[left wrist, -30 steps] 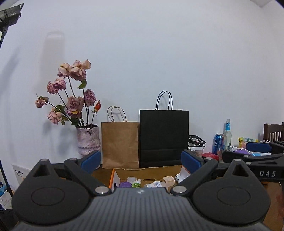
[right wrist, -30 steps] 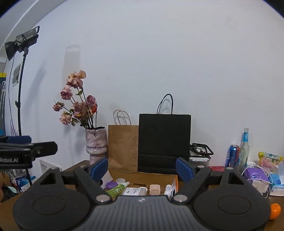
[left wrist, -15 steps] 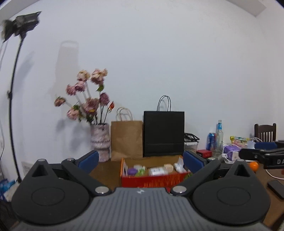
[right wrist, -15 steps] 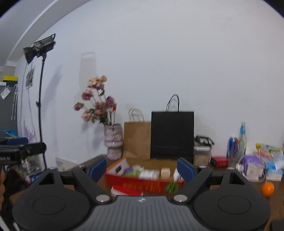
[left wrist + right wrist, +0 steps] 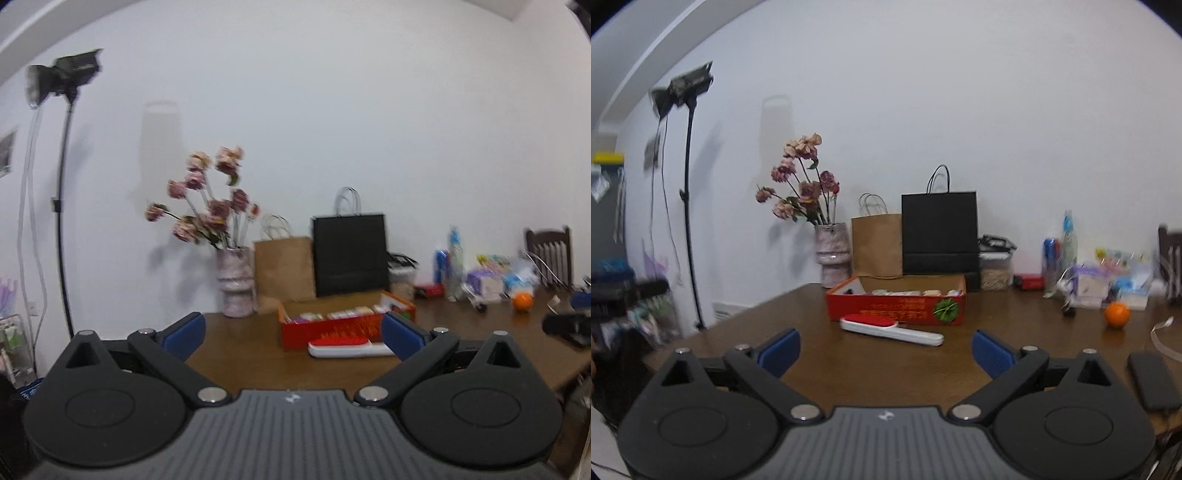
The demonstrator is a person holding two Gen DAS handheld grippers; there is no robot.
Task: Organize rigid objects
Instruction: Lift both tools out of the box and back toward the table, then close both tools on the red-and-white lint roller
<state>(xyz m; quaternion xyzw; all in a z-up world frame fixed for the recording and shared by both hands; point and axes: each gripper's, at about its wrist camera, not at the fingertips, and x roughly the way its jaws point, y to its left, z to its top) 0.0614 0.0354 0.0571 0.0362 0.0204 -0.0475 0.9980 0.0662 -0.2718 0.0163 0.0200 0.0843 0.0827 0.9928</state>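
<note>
The table (image 5: 1015,332) carries the red box (image 5: 897,308), its top open to take small items; a red-and-white brush (image 5: 890,330) lies just before it, outside, presumably awaiting sorting; left gripper (image 5: 291,334) and right gripper (image 5: 886,350) hang spread wide, empty, well short of it.

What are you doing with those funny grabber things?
A person holds a grabbing tool in each hand to tidy things on the table. Right now both the left tool and the right tool are open and hold nothing. They point at a red box with small items inside. A red and white brush lies on the table just in front of the box.
</note>
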